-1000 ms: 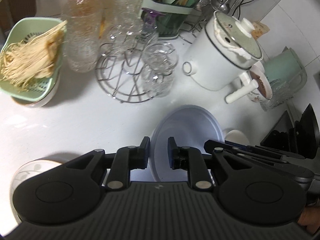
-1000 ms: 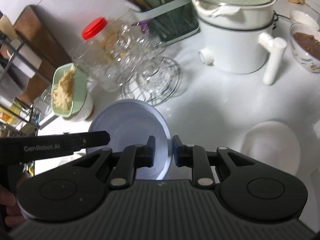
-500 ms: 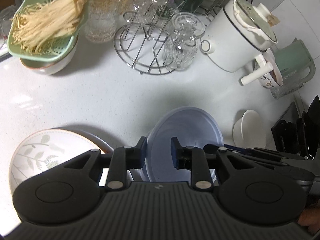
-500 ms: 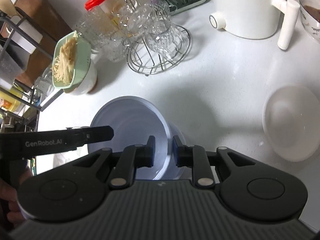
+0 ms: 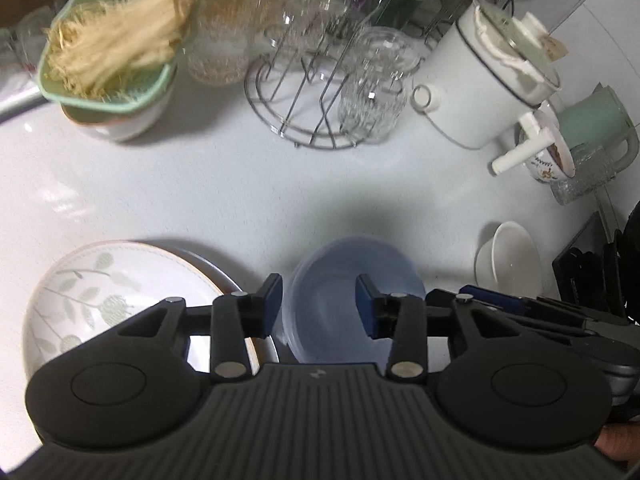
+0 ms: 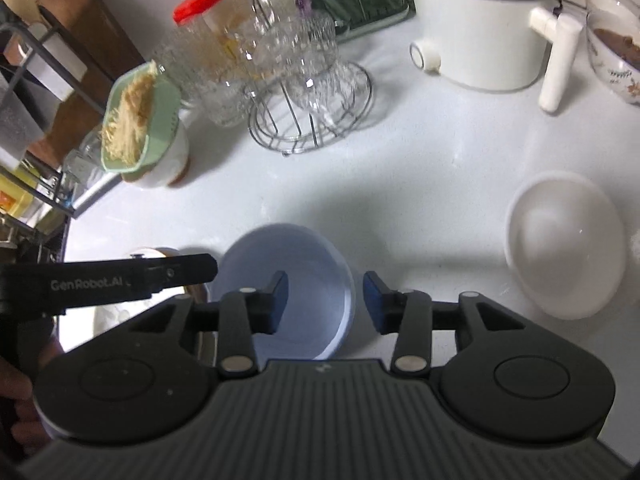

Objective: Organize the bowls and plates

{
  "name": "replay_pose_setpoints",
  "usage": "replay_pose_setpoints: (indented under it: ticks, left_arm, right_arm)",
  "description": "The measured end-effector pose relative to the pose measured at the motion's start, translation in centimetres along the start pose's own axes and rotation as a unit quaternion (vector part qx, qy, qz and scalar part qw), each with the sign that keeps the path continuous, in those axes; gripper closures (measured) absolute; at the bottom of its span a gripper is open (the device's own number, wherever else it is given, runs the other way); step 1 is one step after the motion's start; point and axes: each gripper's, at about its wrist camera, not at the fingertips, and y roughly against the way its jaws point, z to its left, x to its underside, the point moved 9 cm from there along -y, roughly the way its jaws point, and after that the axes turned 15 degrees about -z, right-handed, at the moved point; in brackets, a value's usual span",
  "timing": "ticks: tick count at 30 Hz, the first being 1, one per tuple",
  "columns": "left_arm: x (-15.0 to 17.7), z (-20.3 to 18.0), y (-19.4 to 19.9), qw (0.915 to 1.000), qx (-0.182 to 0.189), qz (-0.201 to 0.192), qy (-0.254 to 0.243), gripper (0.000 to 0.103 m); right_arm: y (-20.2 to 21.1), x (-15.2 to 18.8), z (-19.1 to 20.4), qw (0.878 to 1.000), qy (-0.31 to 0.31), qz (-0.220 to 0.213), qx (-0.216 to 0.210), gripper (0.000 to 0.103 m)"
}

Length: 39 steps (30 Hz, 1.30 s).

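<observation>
A pale blue bowl [image 5: 340,276] sits on the white counter, also in the right wrist view [image 6: 304,264]. My left gripper [image 5: 319,304] is open, its fingers apart on either side of the bowl's left rim. My right gripper [image 6: 325,302] is open, its fingers astride the bowl's right rim. A leaf-patterned white plate [image 5: 120,292] lies on a grey plate left of the bowl. A white bowl [image 6: 564,244] stands to the right, also in the left wrist view [image 5: 512,260].
At the back stand a wire rack of glasses [image 5: 320,92], a green colander of noodles [image 5: 112,56] on a bowl, a white electric pot [image 5: 488,92], a red-lidded jar [image 6: 208,28] and a green kettle [image 5: 596,128]. A shelf rack [image 6: 32,120] is at the left.
Both grippers were shut on the blue bowl's rim and have opened. The bowl has come down beside the leaf plate, and both cameras have moved back toward the counter's near side.
</observation>
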Motion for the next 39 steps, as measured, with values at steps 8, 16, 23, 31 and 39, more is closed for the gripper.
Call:
replay_pose_setpoints:
  ticks: [8, 16, 23, 31, 39]
  left_arm:
    - [-1.8, -1.6, 3.2, 0.9988, 0.01, -0.044, -0.022, 0.054]
    - [-3.4, -3.3, 5.5, 0.9957, 0.027, -0.079, -0.041, 0.054]
    - [-3.1, -3.9, 4.6, 0.9964, 0.035, -0.068, -0.035, 0.053]
    - [-1.3, -1.8, 1.8, 0.9992, 0.005, -0.036, -0.02, 0.053]
    - [1.3, -0.2, -0.1, 1.0, -0.005, -0.003, 0.003, 0.056]
  right_arm:
    - [3.0, -2.8, 0.6, 0.997, 0.022, -0.068, -0.004, 0.059]
    - [5.8, -4.8, 0.2, 0.992, 0.028, -0.125, 0.001, 0.059]
    - [6.4, -5.2, -1.4, 0.989, 0.017, -0.145, 0.015, 0.059]
    - [3.8, -3.2, -3.3, 0.995, -0.039, -0.091, -0.007, 0.058]
    - [0.5, -0.2, -2.8, 0.997, -0.066, -0.011, -0.037, 0.059]
